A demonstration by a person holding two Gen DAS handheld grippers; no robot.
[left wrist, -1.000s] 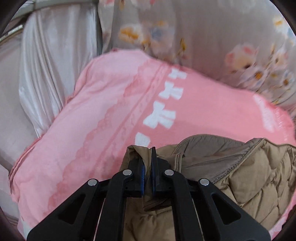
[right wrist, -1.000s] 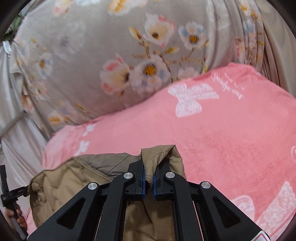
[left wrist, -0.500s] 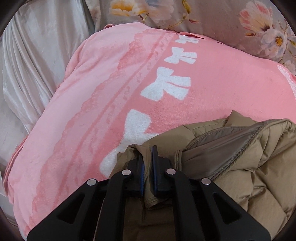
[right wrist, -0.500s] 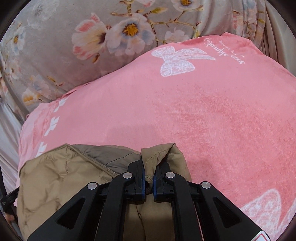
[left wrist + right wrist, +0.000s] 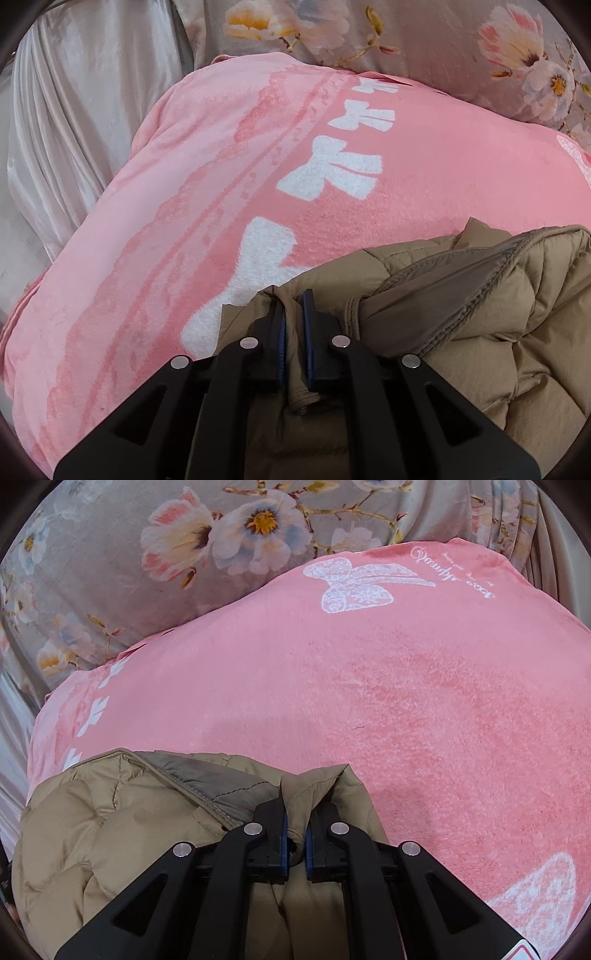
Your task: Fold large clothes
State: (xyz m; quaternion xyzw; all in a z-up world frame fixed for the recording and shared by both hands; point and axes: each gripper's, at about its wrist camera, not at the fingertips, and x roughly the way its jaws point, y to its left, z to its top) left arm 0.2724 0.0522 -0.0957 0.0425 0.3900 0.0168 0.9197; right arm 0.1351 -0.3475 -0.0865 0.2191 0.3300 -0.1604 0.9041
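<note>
Tan jacket (image 5: 480, 314) edges clamped by left tool (image 5: 294, 317), right tool (image 5: 295, 805); pink blanket (image 5: 406, 701) ahead.

Tan quilted puffer jacket (image 5: 491, 332), bunched and partly folded, with a grey-brown inner lining and stitched hem turned up along the top edge. Lying on a pink blanket (image 5: 221, 206), toward the near side. Two folds of its fabric raised and pinched, one at each end (image 5: 147, 834).
</note>
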